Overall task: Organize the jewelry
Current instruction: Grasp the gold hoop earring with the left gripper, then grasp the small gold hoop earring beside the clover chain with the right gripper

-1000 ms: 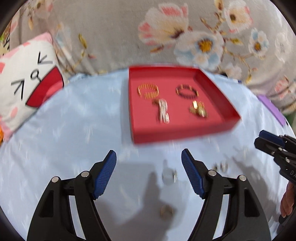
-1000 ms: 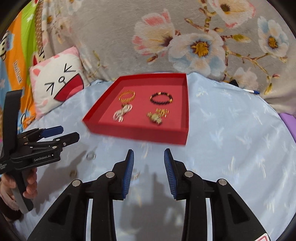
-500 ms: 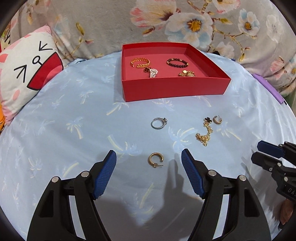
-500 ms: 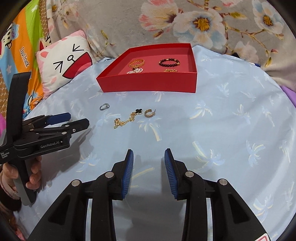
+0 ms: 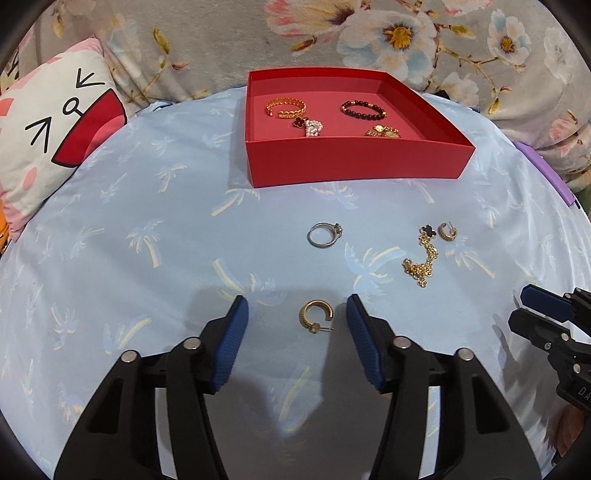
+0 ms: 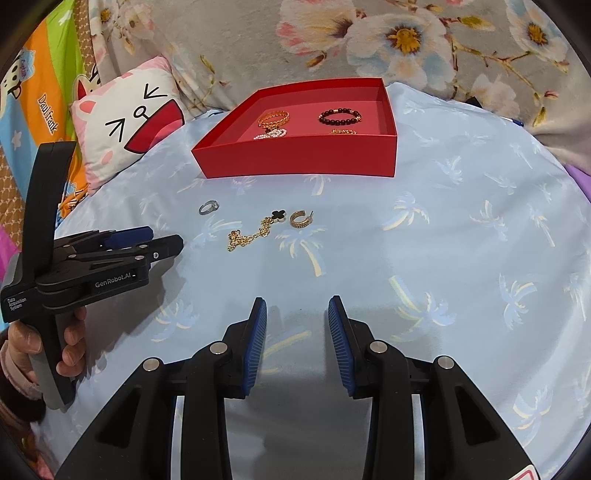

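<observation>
A red tray [image 5: 354, 162] [image 6: 295, 158] at the back holds a gold bracelet [image 5: 286, 108], a dark bead bracelet [image 5: 363, 110], a pearl piece [image 5: 313, 127] and a gold chain piece [image 5: 384, 132]. On the blue cloth lie a silver ring [image 5: 325, 235] [image 6: 208, 207], a gold chain with black clover [image 5: 423, 258] [image 6: 255, 230], a gold hoop earring [image 5: 447, 232] [image 6: 301, 218] and a second gold hoop [image 5: 316, 316]. My left gripper [image 5: 295, 317] is open, its fingertips on either side of that second hoop. My right gripper [image 6: 297, 321] is open and empty above bare cloth.
A cat-face pillow [image 5: 55, 136] [image 6: 129, 129] lies at the back left. Floral fabric [image 5: 406, 33] rises behind the tray. A purple object [image 5: 546, 173] sits at the cloth's right edge. The left gripper shows at the left in the right wrist view [image 6: 159, 243].
Both views pulled back and down from the tray. My left gripper has come low to the cloth, so the near gold hoop now lies between its fingertips. Both grippers stay open.
</observation>
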### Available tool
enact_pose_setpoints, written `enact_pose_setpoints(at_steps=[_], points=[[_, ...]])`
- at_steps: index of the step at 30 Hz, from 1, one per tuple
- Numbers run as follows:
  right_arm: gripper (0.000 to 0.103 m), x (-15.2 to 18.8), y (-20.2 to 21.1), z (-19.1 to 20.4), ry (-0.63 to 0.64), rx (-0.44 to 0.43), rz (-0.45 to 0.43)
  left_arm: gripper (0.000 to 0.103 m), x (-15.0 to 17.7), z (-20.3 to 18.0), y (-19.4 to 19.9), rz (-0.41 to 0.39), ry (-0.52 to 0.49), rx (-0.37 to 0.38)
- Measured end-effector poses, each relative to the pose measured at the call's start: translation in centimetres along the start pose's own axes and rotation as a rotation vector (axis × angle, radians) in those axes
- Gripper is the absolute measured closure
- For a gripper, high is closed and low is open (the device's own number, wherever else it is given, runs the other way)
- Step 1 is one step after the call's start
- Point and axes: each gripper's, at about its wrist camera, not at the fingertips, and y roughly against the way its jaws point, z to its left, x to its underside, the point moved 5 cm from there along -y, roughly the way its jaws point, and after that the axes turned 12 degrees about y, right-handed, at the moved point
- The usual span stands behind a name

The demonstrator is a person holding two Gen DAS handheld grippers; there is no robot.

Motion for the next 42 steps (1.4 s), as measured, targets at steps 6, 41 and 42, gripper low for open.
enact_pose_setpoints(at_steps=[6, 41, 42], points=[[0.068, 0.0, 0.0, 0.1, 0.0, 0.0, 0.0, 0.074, 0.1, -0.3, 0.1, -0.003, -0.02, 0.018], [0.081, -5.5, -5.8, -0.5, -0.006, 0.03, 0.051, 0.087, 0.2, -0.2, 0.5, 0.007, -0.002, 0.088], [0.082, -5.7, -6.0, -0.4, -0.006, 0.032, 0.054, 0.087, 0.2, -0.2, 0.5, 0.007, -0.003, 0.089]])
